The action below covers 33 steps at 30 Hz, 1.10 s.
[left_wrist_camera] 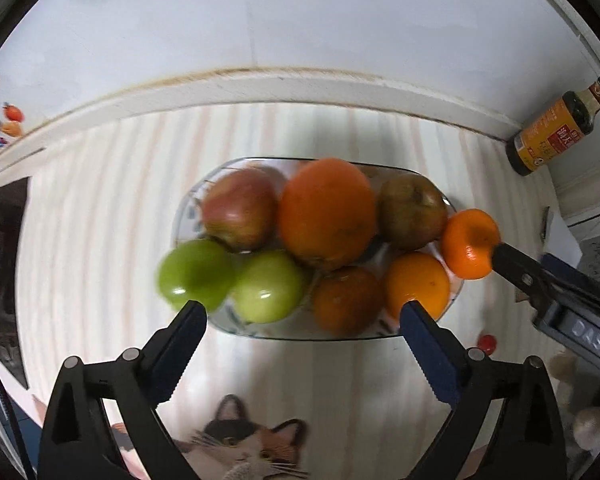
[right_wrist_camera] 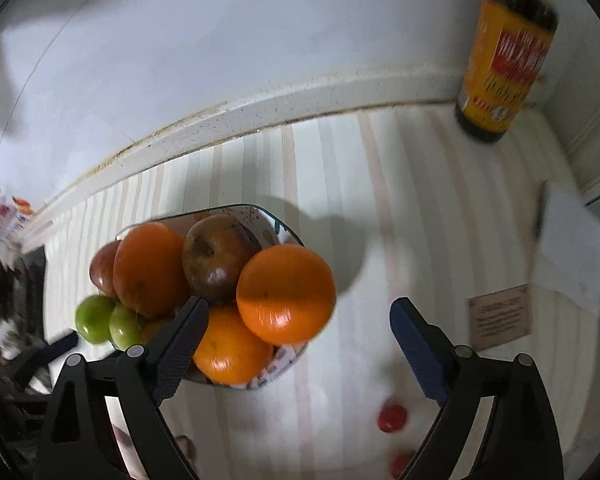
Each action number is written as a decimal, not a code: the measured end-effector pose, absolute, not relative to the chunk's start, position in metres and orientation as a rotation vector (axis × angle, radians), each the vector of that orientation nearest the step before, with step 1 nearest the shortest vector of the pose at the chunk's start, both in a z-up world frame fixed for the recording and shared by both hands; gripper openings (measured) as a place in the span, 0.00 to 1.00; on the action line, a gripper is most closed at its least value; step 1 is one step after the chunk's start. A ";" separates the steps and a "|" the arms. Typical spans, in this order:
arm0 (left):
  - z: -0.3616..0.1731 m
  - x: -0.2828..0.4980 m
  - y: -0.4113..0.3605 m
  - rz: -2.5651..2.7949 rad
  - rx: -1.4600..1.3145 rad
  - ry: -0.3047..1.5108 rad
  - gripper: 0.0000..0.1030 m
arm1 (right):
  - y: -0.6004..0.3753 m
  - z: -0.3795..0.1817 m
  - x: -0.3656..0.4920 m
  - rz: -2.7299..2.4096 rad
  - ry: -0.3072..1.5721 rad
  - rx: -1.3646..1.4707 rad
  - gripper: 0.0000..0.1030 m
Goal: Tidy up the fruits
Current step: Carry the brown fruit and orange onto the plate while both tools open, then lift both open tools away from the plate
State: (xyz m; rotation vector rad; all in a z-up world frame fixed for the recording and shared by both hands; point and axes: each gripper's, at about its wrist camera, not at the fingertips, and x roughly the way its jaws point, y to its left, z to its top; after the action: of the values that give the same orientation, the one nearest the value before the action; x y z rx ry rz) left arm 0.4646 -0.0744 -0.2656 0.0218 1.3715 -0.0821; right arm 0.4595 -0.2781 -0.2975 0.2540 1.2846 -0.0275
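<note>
A patterned plate [left_wrist_camera: 236, 326] on the striped tablecloth holds two green apples [left_wrist_camera: 196, 272], two red apples [left_wrist_camera: 240, 210], a big orange [left_wrist_camera: 326, 212] and smaller oranges [left_wrist_camera: 418, 284]. My left gripper [left_wrist_camera: 304, 312] is open and empty, just in front of the plate. A small orange [left_wrist_camera: 470, 242] hangs at the plate's right rim, touching the tip of my right gripper's finger [left_wrist_camera: 516, 266]. In the right wrist view the same orange [right_wrist_camera: 286, 294] sits between the wide-open fingers of my right gripper [right_wrist_camera: 296, 316], over the plate's right edge [right_wrist_camera: 284, 360].
A dark sauce bottle [left_wrist_camera: 556, 128] with a yellow label stands at the back right by the wall; it also shows in the right wrist view [right_wrist_camera: 504, 52]. A small red fruit [right_wrist_camera: 392, 418] lies on the cloth in front. White paper [right_wrist_camera: 572, 252] and a card [right_wrist_camera: 500, 316] lie to the right.
</note>
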 end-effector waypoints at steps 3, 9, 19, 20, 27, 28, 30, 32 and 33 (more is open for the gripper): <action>-0.257 0.457 -0.063 -0.068 0.005 1.354 0.96 | -0.272 -0.282 0.443 -0.053 1.262 0.198 0.95; -0.235 0.441 -0.047 -0.052 -0.012 1.309 0.96 | -0.258 -0.256 0.413 -0.064 1.220 0.147 0.95; -0.170 0.390 -0.038 -0.023 0.034 1.139 0.96 | -0.236 -0.200 0.359 -0.044 1.144 0.115 0.95; -0.163 0.383 -0.037 -0.025 0.039 1.120 0.96 | -0.235 -0.195 0.355 -0.043 1.135 0.115 0.95; -0.125 0.339 -0.033 -0.041 0.042 1.046 0.96 | -0.227 -0.144 0.314 -0.032 1.042 0.102 0.95; -0.120 0.334 -0.033 -0.042 0.041 1.034 0.96 | -0.227 -0.137 0.307 -0.028 1.029 0.102 0.95; -0.109 0.322 -0.032 -0.048 0.037 1.011 0.96 | -0.225 -0.123 0.296 -0.023 1.005 0.099 0.95; -0.099 0.313 -0.031 -0.053 0.031 0.997 0.96 | -0.224 -0.111 0.285 -0.012 0.989 0.104 0.95; -0.095 0.309 -0.032 -0.056 0.029 0.992 0.96 | -0.223 -0.104 0.279 -0.004 0.982 0.106 0.95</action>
State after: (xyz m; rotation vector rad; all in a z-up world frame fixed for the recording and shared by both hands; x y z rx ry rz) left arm 0.3089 -0.0316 -0.0949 0.0294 0.9916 -0.0559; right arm 0.2791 -0.2229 -0.1042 0.1058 0.9824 -0.0041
